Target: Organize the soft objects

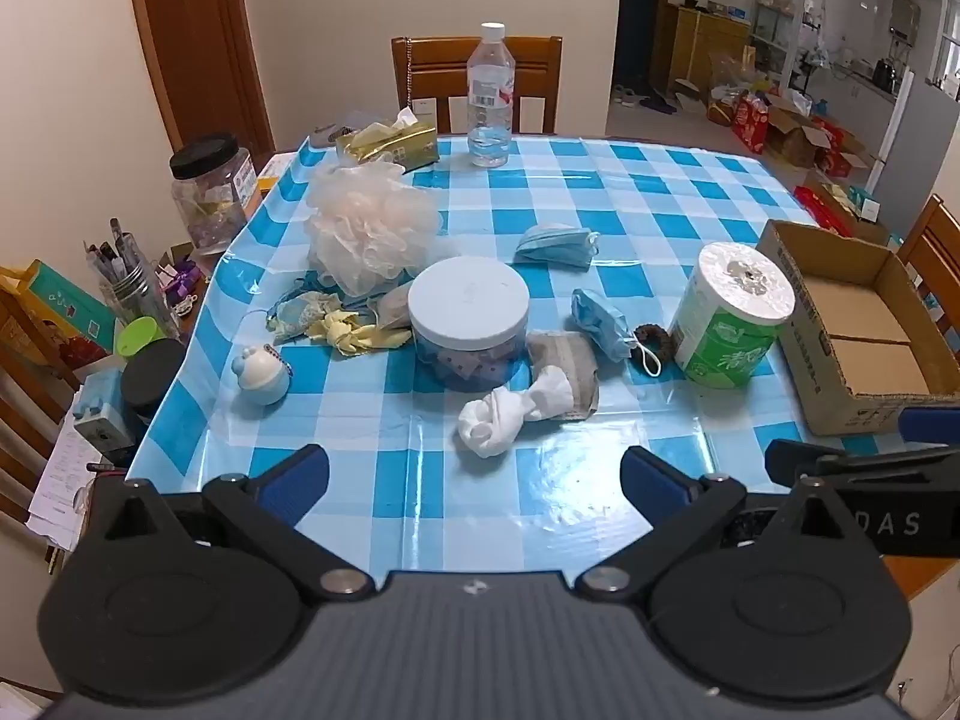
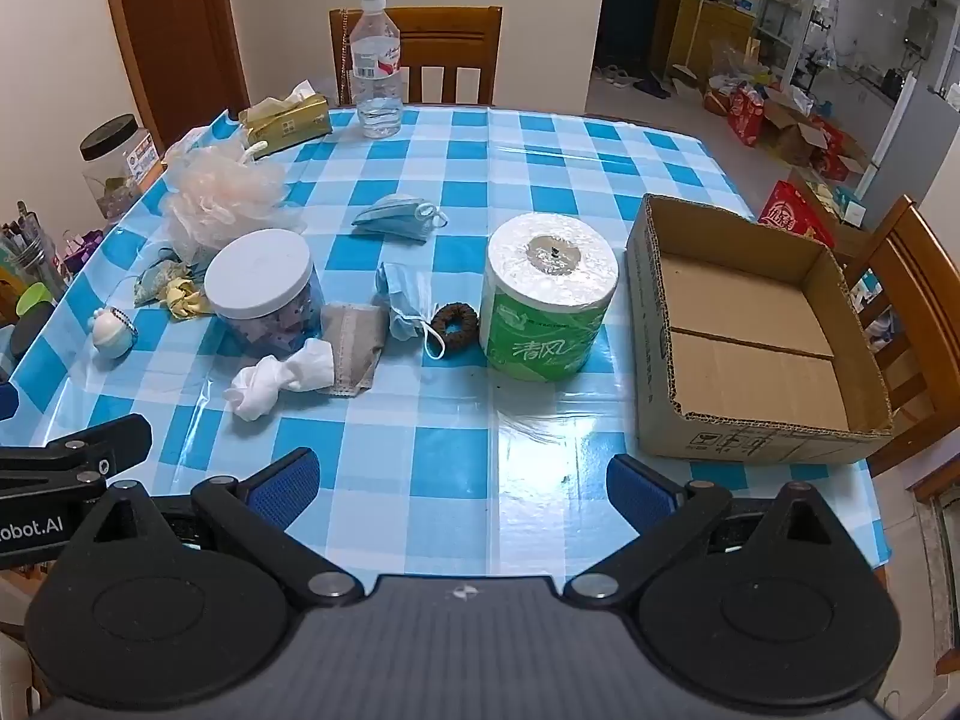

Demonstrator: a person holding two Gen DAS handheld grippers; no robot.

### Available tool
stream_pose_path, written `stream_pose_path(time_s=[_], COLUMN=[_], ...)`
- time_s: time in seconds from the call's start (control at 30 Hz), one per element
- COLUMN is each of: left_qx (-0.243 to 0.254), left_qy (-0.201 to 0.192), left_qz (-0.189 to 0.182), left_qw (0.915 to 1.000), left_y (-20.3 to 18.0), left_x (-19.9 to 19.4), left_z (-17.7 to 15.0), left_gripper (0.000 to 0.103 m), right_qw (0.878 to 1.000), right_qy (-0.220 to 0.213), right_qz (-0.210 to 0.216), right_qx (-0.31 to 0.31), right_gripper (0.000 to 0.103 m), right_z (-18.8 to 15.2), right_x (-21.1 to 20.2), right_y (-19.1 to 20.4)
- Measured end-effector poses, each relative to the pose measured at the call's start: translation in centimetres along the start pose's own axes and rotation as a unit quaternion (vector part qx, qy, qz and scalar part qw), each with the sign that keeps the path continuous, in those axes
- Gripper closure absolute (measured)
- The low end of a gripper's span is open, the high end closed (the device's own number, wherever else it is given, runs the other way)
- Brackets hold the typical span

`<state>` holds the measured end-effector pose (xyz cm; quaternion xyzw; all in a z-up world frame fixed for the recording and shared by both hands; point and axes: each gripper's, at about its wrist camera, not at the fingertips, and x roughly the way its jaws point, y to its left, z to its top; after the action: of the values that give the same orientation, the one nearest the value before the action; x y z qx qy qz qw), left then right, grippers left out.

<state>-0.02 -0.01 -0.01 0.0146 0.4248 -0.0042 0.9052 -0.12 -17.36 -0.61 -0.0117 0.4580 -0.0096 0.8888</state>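
Observation:
Soft things lie on the blue checked table: a peach bath pouf (image 1: 369, 228) (image 2: 222, 198), two blue face masks (image 1: 558, 245) (image 1: 600, 321) (image 2: 399, 216) (image 2: 405, 300), a grey mask (image 1: 564, 369) (image 2: 354, 348), white knotted socks (image 1: 510, 414) (image 2: 279, 384), a brown scrunchie (image 2: 454, 323), yellow and patterned cloth bits (image 1: 324, 321) (image 2: 174, 294). An open cardboard box (image 1: 864, 336) (image 2: 756, 330) stands at the right. My left gripper (image 1: 474, 480) and right gripper (image 2: 459, 483) are open and empty above the table's near edge.
A white-lidded jar (image 1: 468, 324) (image 2: 261, 282), a wrapped toilet roll (image 1: 732, 318) (image 2: 549, 294), a water bottle (image 1: 491, 96) (image 2: 377, 66), a tissue box (image 1: 390, 144) (image 2: 288, 120) and a small round toy (image 1: 261, 375) (image 2: 114, 333) stand on the table. Chairs surround it.

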Motion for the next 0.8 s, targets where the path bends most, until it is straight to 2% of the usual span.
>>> stream_pose_path(time_s=[0.8], left_qx=[-0.002], left_qy=[0.000], left_qz=[-0.003], left_qw=[1.0000], left_y=[0.10], left_x=[-0.19], left_z=[0.33], left_gripper=[0.001], right_qw=[1.000], right_qy=[-0.007], right_qz=[0.001], right_qx=[-0.004], right_gripper=[0.000], right_z=[0.01], right_x=[-0.22], right_y=[0.04])
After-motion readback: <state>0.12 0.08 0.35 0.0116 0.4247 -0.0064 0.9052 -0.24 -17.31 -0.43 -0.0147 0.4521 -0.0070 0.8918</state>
